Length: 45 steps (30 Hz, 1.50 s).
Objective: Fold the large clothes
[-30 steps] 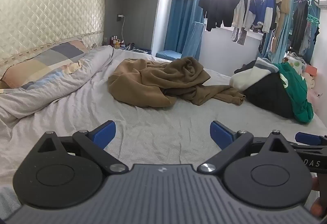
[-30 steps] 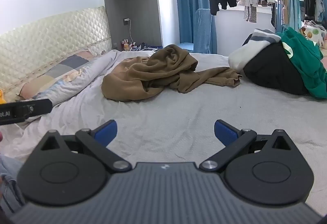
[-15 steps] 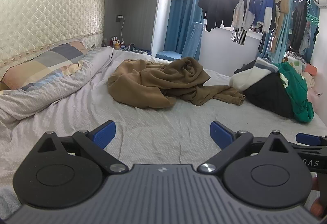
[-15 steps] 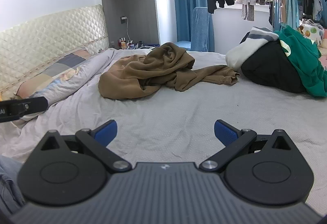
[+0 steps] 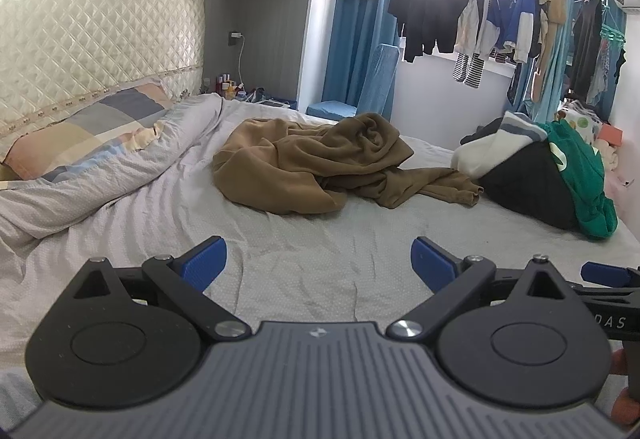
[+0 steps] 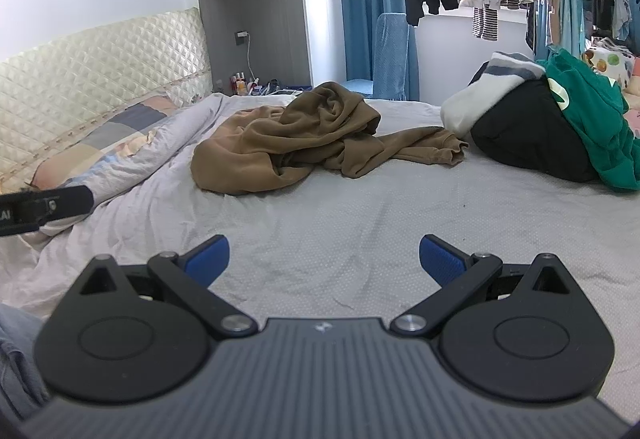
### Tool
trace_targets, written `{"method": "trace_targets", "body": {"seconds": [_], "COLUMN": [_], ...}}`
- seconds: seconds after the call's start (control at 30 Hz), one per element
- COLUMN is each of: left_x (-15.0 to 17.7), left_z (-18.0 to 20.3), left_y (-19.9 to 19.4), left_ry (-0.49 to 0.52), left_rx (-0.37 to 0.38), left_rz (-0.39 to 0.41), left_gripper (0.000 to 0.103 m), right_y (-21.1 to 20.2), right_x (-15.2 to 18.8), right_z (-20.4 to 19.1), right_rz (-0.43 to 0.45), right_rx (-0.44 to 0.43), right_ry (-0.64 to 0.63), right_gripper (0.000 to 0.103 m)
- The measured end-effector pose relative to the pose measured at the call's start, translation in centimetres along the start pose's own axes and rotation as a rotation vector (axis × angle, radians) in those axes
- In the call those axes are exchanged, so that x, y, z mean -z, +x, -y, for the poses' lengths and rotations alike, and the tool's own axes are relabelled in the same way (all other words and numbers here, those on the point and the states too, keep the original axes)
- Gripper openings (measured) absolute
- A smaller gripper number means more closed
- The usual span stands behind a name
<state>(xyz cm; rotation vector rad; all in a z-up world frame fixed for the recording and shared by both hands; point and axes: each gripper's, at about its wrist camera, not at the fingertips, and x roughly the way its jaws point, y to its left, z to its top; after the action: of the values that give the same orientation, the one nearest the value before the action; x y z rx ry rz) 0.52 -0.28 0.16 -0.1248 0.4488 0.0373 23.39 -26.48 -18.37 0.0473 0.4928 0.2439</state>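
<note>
Both spread and empty, our left hand-held gripper [image 5: 318, 259] and right hand-held gripper [image 6: 324, 259] hover short of the crumpled brown garment [image 5: 320, 167] mid-bed [image 5: 300, 259]; soft, floppy fleece, best pinched at its trailing sleeve.

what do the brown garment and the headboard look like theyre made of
Brown garment: seems a soft, matte fleece or thick knit; it slumps in heavy rounded folds without shine.
Headboard: looks like padded cream faux leather or satin, stitched in diamond quilting with a slight sheen. The exact covering can't be told.
</note>
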Motion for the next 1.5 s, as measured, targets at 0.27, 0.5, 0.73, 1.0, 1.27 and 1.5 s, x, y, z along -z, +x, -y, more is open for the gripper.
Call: {"method": "trace_targets", "body": {"seconds": [0.27,0.5,0.73,1.0,1.27,1.5], "left_x": [0.1,0.3,0.9,0.9,1.3,1.3], "left_z": [0.1,0.0,0.0,-0.2,-0.3,-0.5], "left_y": [0.0,0.3,0.8,0.9,1.6,2.0], "left_ry": [0.000,-0.003,-0.006,-0.009,-0.013,-0.020], "left_rx": [-0.002,-0.001,-0.003,0.003,0.002,-0.001], "left_rz": [-0.001,-0.003,-0.008,-0.010,-0.016,-0.013], "left_gripper": [0.100,0.100,0.100,0.100,0.100,0.100], "right_y": [0.4,0.6,1.0,1.4,1.5,1.9], "right_x": [0.3,0.4,0.4,0.5,0.6,0.3], "right_z": [0.0,-0.1,-0.1,-0.1,-0.2,-0.1], "right_rz": [-0.010,-0.016,-0.024,-0.030,-0.036,-0.037], "right_rx": [-0.002,-0.001,-0.001,-0.003,-0.004,0.004], "right_ry": [0.010,0.015,0.018,0.017,0.017,0.011], "right_gripper": [0.103,0.103,0.103,0.103,0.103,0.103]}}
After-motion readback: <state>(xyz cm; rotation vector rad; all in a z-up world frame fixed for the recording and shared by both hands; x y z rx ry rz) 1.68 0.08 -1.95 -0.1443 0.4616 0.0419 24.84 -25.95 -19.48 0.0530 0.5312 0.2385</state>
